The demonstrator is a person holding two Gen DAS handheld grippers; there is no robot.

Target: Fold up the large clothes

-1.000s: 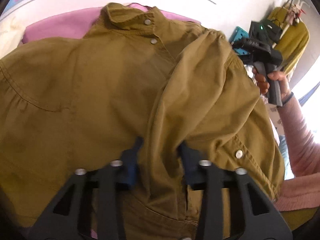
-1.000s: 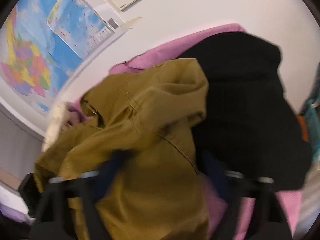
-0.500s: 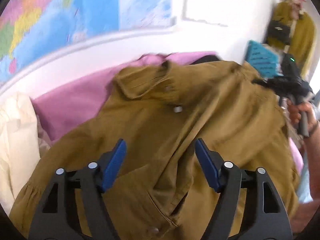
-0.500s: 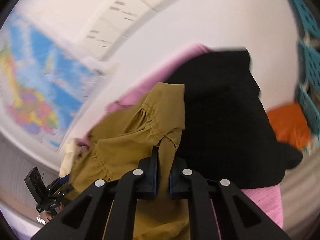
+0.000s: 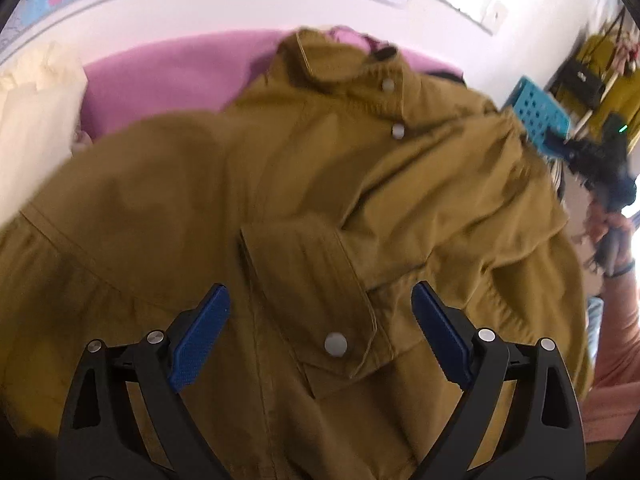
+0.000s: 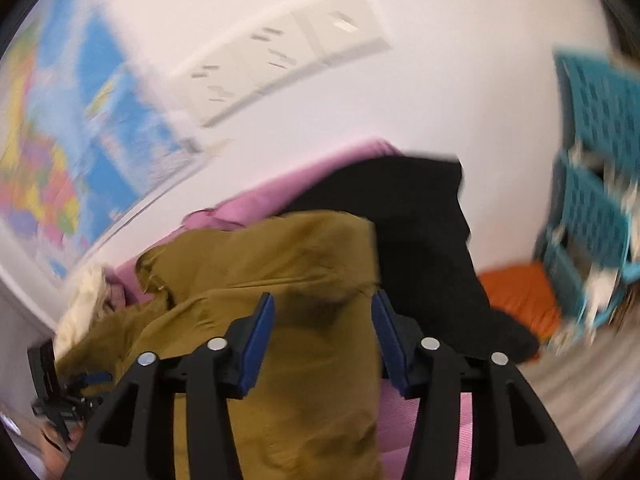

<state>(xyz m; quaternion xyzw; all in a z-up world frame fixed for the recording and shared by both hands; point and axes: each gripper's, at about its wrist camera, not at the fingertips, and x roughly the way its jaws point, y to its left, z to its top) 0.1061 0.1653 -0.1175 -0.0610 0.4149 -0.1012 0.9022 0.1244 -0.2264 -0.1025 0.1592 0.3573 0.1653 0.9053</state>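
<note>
Left gripper (image 5: 320, 332): jaws spread wide, gripping nothing, above the cuff flap.
Right gripper (image 6: 322, 336): jaws parted, nothing pinched, straddling the sleeve fold.
Olive jacket (image 5: 280, 184): spread on the pink cover (image 5: 168, 76), collar at 12 o'clock, sleeve laid across at 3 o'clock.
Black garment (image 6: 424, 248): touching the jacket at 2 o'clock.
Risk: the unheld sleeve may slide open; a careless pinch could snag the black cloth.

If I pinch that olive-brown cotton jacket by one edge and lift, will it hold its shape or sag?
The olive-brown cotton jacket will probably sag: it already lies in soft folds and creases over the pink bed cover. The cloth looks fairly thick, with a flapped pocket and metal snaps, so expect some weight. It seems matte, so unlikely to slip from the left gripper.
</note>
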